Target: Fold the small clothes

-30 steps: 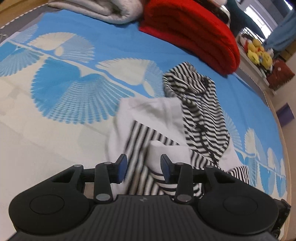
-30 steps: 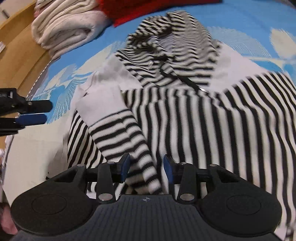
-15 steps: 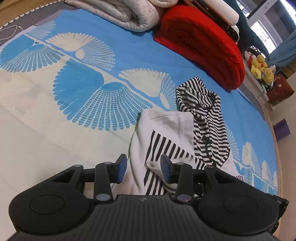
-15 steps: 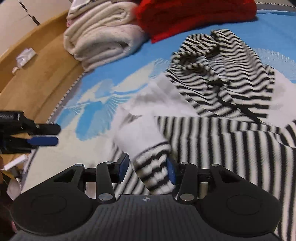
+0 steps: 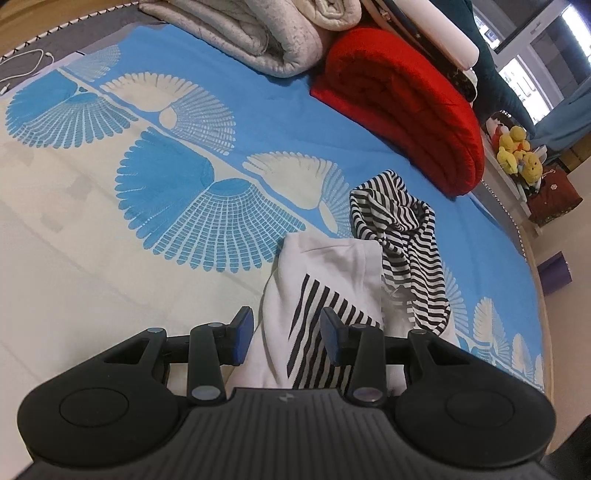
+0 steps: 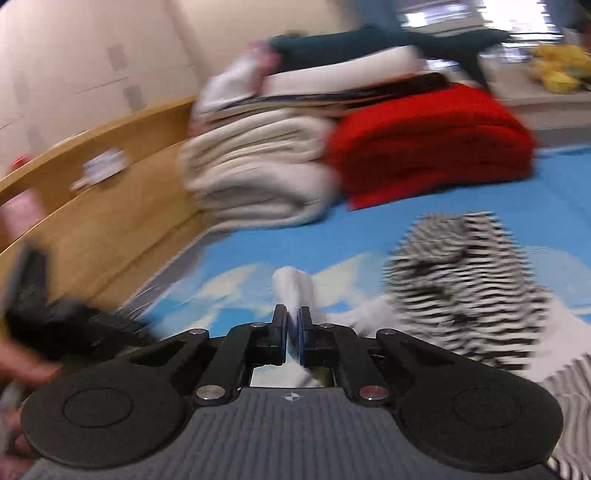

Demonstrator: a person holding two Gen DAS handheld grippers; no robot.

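Note:
A small black-and-white striped hooded top [image 5: 402, 243] with white panels lies on the blue patterned bedspread [image 5: 184, 192]. My left gripper [image 5: 287, 334] is open and empty, held above the top's white side edge. My right gripper [image 6: 293, 332] is shut on the top's white sleeve [image 6: 295, 291], which sticks up between the jaws. The striped hood [image 6: 458, 258] lies to its right. The right wrist view is blurred by motion. The left gripper shows as a dark shape at that view's left edge [image 6: 40, 317].
A folded red blanket [image 5: 406, 107] and folded pale blankets [image 5: 258, 33] sit at the far side of the bed. A wooden bed frame [image 6: 110, 206] runs along the left. Yellow plush toys [image 5: 517, 155] sit beyond the bed.
My right gripper closed on the white sleeve and lifted it, tilting its view up. My left gripper pulled back from the top and stayed open.

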